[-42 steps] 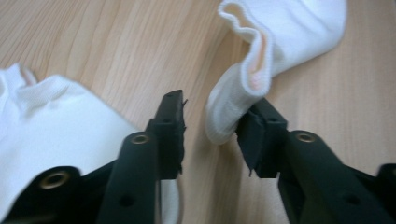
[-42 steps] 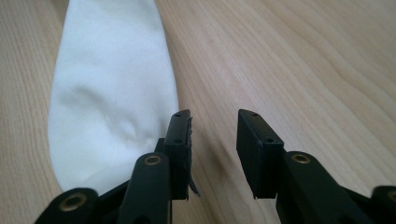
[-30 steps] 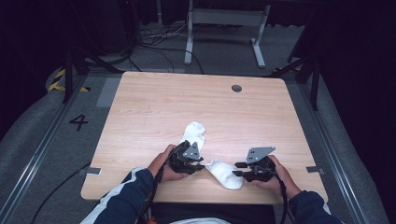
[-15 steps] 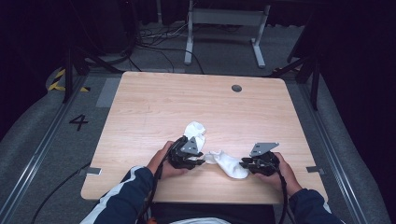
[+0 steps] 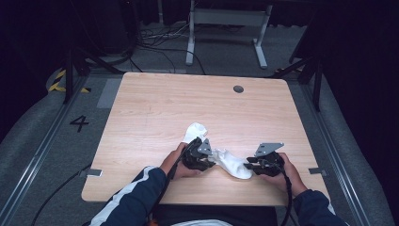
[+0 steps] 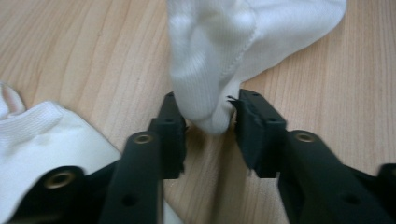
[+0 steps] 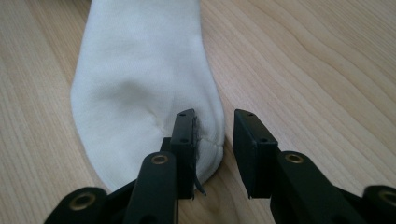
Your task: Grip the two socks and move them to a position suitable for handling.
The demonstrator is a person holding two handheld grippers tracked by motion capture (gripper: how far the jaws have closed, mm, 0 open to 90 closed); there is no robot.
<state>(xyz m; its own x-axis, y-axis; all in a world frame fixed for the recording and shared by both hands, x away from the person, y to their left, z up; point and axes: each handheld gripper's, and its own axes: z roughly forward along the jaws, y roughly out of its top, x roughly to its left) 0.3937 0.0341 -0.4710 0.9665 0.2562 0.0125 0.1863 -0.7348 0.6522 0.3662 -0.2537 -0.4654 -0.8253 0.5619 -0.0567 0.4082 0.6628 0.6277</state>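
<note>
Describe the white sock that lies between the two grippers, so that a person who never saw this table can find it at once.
Look at the wooden table, at its near edge where the person's two hands come in. The stretched white sock lies flat between the left gripper and the right gripper. Unlike the second white sock, bunched up beyond the left gripper, this one is drawn out long, with a gripper at each end.

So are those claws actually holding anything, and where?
The left claw pinches a bunched fold of the white cotton sock. The right claw is open at the sock's rounded end, one jaw on the fabric, gripping nothing.
</note>
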